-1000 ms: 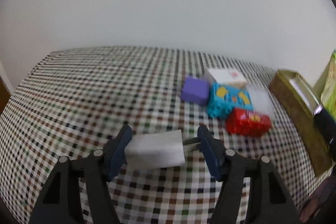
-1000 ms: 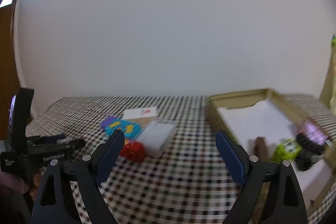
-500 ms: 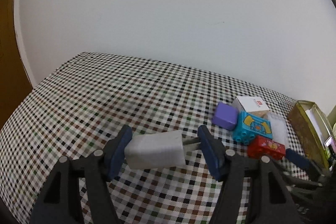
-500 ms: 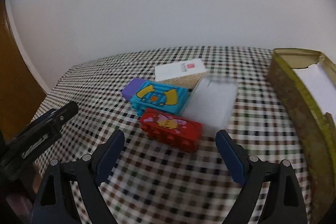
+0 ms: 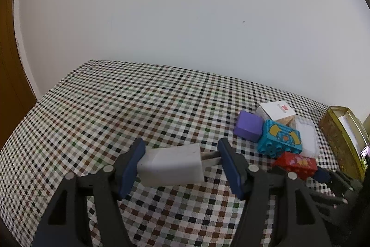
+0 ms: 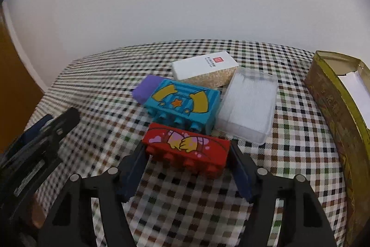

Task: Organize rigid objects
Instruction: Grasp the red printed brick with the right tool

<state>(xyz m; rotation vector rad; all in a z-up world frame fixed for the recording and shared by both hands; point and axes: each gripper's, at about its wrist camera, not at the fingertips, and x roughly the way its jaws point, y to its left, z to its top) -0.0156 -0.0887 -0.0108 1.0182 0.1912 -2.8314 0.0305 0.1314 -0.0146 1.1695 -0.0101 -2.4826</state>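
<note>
My left gripper [image 5: 180, 147] is shut on a white charger plug [image 5: 170, 163], which lies crosswise between the pads with its metal prongs toward the right finger, above the chequered tablecloth [image 5: 115, 108]. My right gripper [image 6: 187, 152] is low over the cloth and its jaws are closing, one pad against each end of the red toy brick [image 6: 185, 142]. In the left wrist view the red toy brick [image 5: 296, 162] lies at the right, with a right-gripper finger beside it. Behind it sit a blue toy brick [image 6: 182, 105] and a purple block [image 6: 146, 88].
A white card box [image 6: 203, 65] and a clear plastic box [image 6: 248, 105] lie close behind the bricks. An open gold tin [image 6: 328, 94] with white paper inside stands at the right. A white wall runs along the far table edge. The left gripper [image 6: 46, 131] shows at the left.
The right gripper came down and in toward the pile, and its jaws narrowed onto the red brick's ends. The left gripper still holds the charger, and its view has swung to the left.
</note>
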